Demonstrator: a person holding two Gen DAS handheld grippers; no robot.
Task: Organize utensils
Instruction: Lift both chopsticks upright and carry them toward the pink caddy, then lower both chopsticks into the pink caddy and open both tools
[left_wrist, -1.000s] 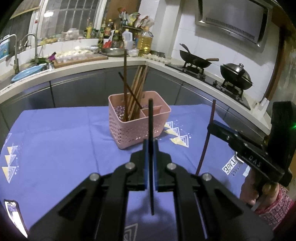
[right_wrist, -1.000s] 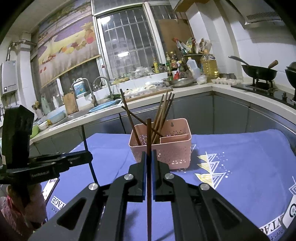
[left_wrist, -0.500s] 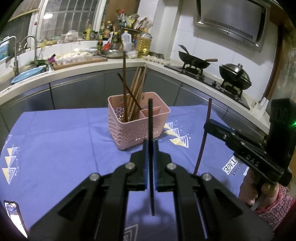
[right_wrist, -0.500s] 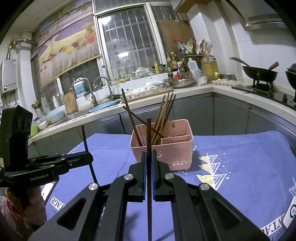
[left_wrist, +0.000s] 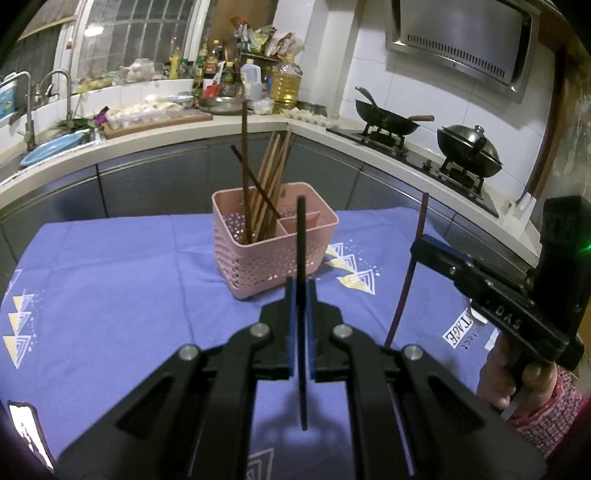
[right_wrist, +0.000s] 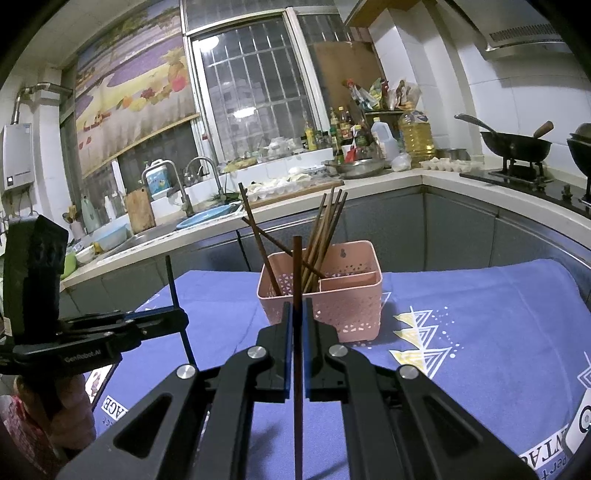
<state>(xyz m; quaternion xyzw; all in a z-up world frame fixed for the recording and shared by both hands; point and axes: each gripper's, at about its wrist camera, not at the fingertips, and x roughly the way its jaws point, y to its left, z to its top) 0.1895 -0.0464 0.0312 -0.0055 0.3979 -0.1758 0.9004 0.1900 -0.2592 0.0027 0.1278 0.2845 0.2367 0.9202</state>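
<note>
Blue cloth covers the worktop (left_wrist: 110, 295), and on it the pink basket (left_wrist: 275, 254) now looms a little larger than a second ago, several chopsticks already leaning in its bigger compartment. Both grippers have drawn closer, so delivery seems near. Left gripper (left_wrist: 300, 295) is clamped on a black chopstick (left_wrist: 301, 240), held upright; right gripper (right_wrist: 296, 317) pinches a brown chopstick (right_wrist: 296, 266) likewise.

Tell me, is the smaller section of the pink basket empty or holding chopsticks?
Seemingly empty: the chopsticks stand in the pink basket's larger section.
</note>
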